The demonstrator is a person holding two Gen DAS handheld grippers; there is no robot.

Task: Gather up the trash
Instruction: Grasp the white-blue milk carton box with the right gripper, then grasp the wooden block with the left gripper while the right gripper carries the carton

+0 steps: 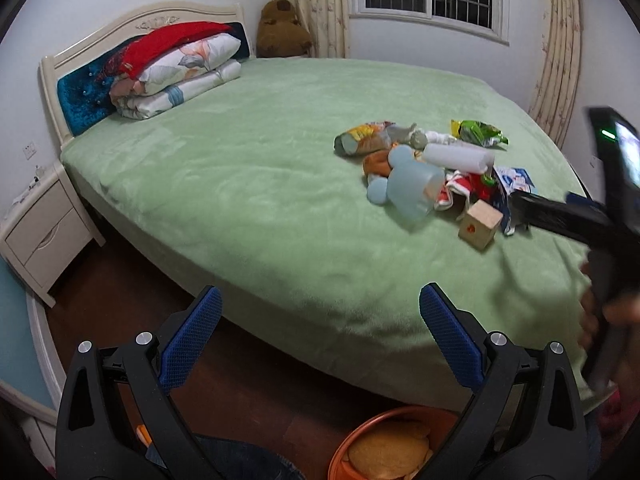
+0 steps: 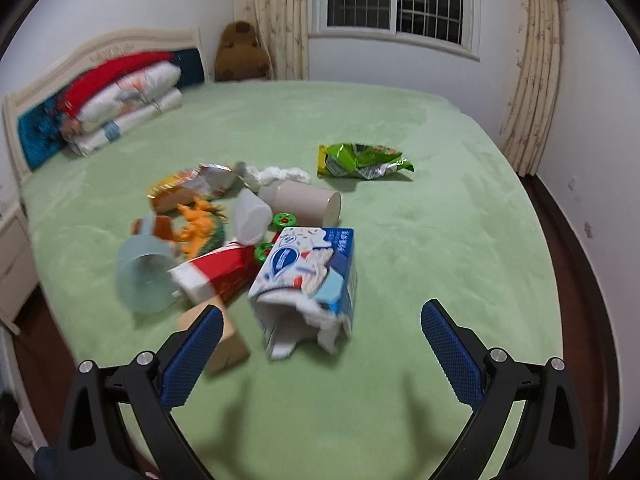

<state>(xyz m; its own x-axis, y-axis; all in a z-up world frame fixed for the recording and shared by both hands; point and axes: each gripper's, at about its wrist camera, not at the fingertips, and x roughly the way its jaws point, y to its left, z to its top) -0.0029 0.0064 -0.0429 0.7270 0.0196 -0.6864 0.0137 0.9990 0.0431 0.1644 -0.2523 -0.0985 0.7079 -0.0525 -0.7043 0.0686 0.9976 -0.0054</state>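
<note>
wooden block (image 2: 224, 340) half behind right gripper (image 2: 320, 322)

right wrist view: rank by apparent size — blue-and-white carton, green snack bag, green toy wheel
1. blue-and-white carton, though it lies nearest the camera, which inflates it
2. green snack bag, farther back
3. green toy wheel, clearly smallest

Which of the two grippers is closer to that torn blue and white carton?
Right. The right gripper hovers open just before the blue and white carton; the left gripper hangs open off the bed's edge, farther away.
</note>
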